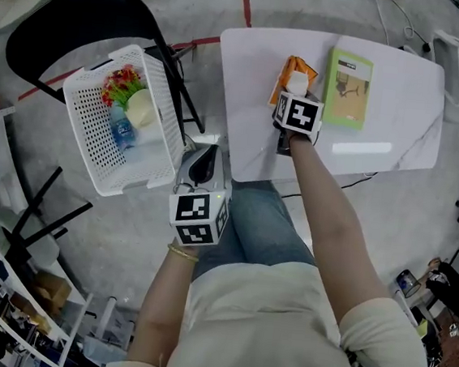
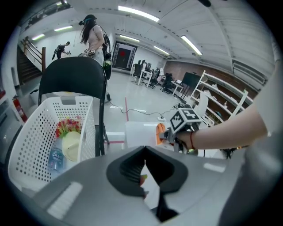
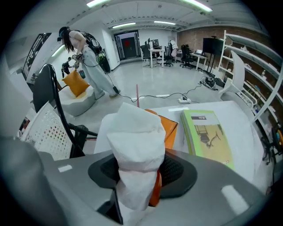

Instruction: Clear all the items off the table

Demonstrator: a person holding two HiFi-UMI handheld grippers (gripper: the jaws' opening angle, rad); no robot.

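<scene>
The right gripper (image 3: pixel 141 173) is closed on the white tissue wad (image 3: pixel 135 132) above the table (image 1: pixel 246 99), with the green book (image 1: pixel 348 89) at its 3 o'clock in the head view. The left gripper (image 2: pixel 143 170) is closed and empty. The wad looks light and crushable, so a low, gentle hold seems best.

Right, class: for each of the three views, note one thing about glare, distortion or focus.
Head view: a strip of ceiling-light glare on the white table. Left gripper view: fisheye bending curves the shelves, corners go black. Right gripper view: same bending; the tissue pack, near the lens, looms large.
</scene>
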